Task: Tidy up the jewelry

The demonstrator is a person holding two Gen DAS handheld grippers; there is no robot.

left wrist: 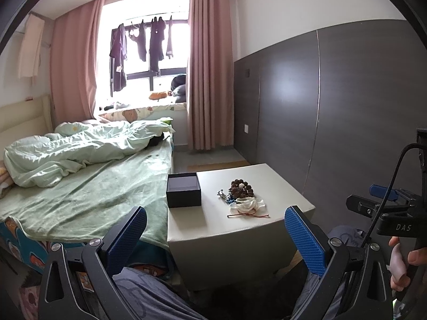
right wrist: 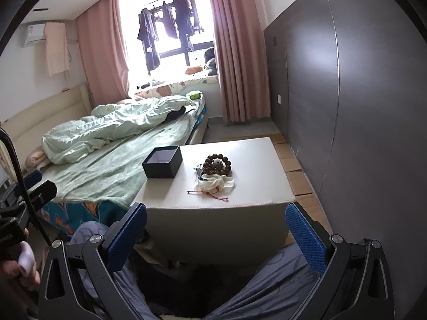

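Observation:
An open black box (left wrist: 183, 190) (right wrist: 162, 162) stands at the far left corner of a white cube table (left wrist: 256, 229) (right wrist: 256, 160). Beside it lies a jewelry pile: a brown bead bracelet (left wrist: 241, 188) (right wrist: 216, 164), small blue beads (left wrist: 226, 199), a white bracelet (left wrist: 248, 204) (right wrist: 214, 184) and a red cord (left wrist: 248, 215) (right wrist: 208, 193). My left gripper (left wrist: 215, 229) is open and empty, held short of the table's near edge. My right gripper (right wrist: 216, 230) is open and empty too, below the table's front face. The right gripper also shows at the left view's right edge (left wrist: 384, 202).
A bed (left wrist: 88, 186) (right wrist: 112, 160) with a green sheet and rumpled quilt touches the table's left side. A grey panelled wall (left wrist: 333, 112) (right wrist: 360, 106) runs along the right. Pink curtains (left wrist: 208, 80) and a window lie beyond. My knees (right wrist: 267, 288) are below the grippers.

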